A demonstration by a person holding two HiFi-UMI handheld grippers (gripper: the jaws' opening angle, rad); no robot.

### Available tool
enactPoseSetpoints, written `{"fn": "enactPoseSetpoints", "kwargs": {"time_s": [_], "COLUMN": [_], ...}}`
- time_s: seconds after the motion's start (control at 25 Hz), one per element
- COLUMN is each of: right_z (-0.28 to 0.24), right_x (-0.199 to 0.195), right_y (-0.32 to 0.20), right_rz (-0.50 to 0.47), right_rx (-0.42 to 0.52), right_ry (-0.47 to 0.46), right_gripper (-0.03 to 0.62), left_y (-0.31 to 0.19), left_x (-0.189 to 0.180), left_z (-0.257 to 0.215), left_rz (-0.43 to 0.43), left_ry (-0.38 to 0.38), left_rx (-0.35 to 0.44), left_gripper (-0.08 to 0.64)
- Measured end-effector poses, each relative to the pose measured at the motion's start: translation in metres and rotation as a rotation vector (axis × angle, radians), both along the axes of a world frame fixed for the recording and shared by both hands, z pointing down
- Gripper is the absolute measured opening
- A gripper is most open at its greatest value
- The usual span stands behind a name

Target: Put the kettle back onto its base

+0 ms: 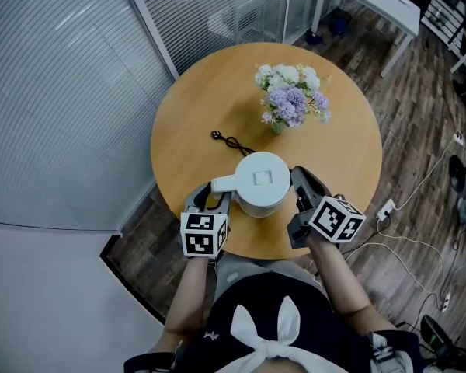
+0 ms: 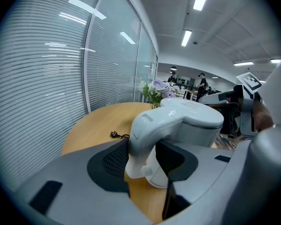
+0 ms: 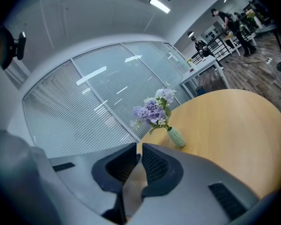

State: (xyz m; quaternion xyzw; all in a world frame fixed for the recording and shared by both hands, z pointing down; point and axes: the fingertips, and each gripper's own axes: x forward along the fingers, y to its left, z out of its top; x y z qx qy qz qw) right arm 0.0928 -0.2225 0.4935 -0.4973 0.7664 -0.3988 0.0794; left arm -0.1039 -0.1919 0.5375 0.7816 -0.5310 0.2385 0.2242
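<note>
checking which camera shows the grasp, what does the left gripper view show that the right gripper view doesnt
Only the left gripper view: the left gripper closed on the handle of the white kettle, and a black plug. Only the right gripper view: the right gripper, fingers together and empty. Both: the purple flowers in a vase, the round wooden table, the blinds.

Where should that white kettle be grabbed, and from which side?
By its handle, from the person's left: it juts that way as a slim loop that jaws can close around, as the left gripper shows. The body looks too wide.
</note>
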Motion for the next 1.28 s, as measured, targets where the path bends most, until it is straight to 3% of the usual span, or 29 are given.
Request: {"fn": "enactPoseSetpoints", "kwargs": {"time_s": [0.52, 0.76, 1.0, 1.28], "right_z": [0.008, 0.008, 0.012, 0.012], "right_x": [-0.005, -0.007, -0.003, -0.004], "right_y": [0.010, 0.009, 0.010, 0.010], "right_rz": [-0.026, -0.037, -0.057, -0.064], "right_rx": [0.010, 0.037, 0.053, 0.066], "right_ry": [0.111, 0.102, 0.045, 0.001], "right_gripper": [0.043, 0.043, 0.043, 0.044], "left_y": [0.016, 0.015, 0.017, 0.018], "left_x": [-0.001, -0.003, -0.001, -0.002], "left_z": [0.011, 0.014, 0.015, 0.018], "left_rz": [0.012, 0.017, 0.022, 0.042], "left_ry": [-0.035, -0.048, -0.141, -0.141], "left_rx": [-0.030, -0.023, 0.018, 0.027], "left_gripper": [0.193, 0.193, 0.178, 0.175]}}
